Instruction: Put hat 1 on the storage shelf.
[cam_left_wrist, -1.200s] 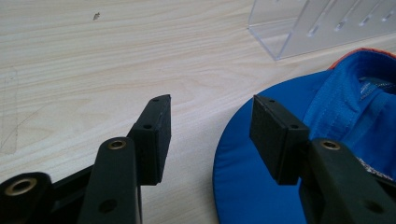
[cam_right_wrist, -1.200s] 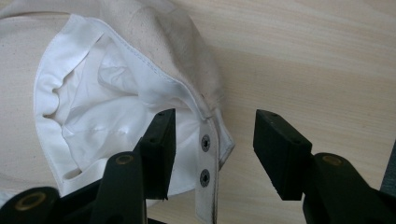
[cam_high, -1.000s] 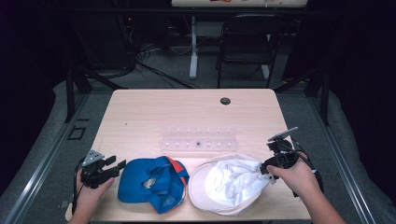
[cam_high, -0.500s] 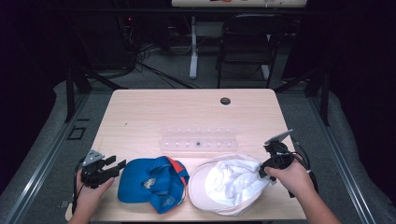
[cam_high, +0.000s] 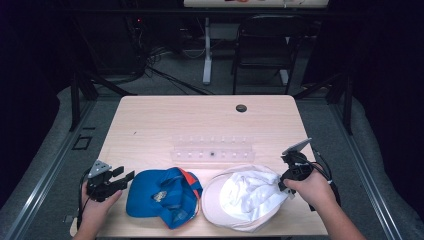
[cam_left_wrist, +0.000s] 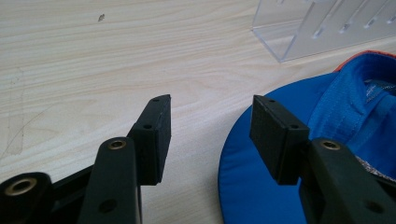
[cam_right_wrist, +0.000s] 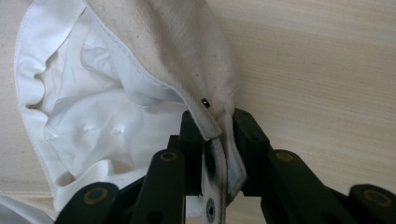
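Observation:
A white cap (cam_high: 245, 197) lies upside down at the front right of the table, lining up. My right gripper (cam_high: 282, 184) sits at its right edge. Its jaws have just been closing and now pinch the white cap's (cam_right_wrist: 140, 70) rear edge and strap between the pads of the right gripper (cam_right_wrist: 217, 123). A blue cap (cam_high: 162, 197) with an orange trim lies upside down to the white one's left. My left gripper (cam_high: 124, 174) rests just left of it, open. In the left gripper view, the left gripper (cam_left_wrist: 210, 112) has bare table between its jaws, and the blue cap's brim (cam_left_wrist: 261, 186) lies beside and under its right finger.
A clear acrylic rack (cam_high: 212, 150) stands at the table's middle, just behind both caps, and its corner (cam_left_wrist: 317, 32) is seen from the left gripper. A dark cable hole (cam_high: 241, 108) sits near the far edge. A chair (cam_high: 262, 50) stands beyond the table.
The right gripper's jaws have closed on the white cap's edge, with the hand shifting slightly. The left gripper and the blue cap have not moved.

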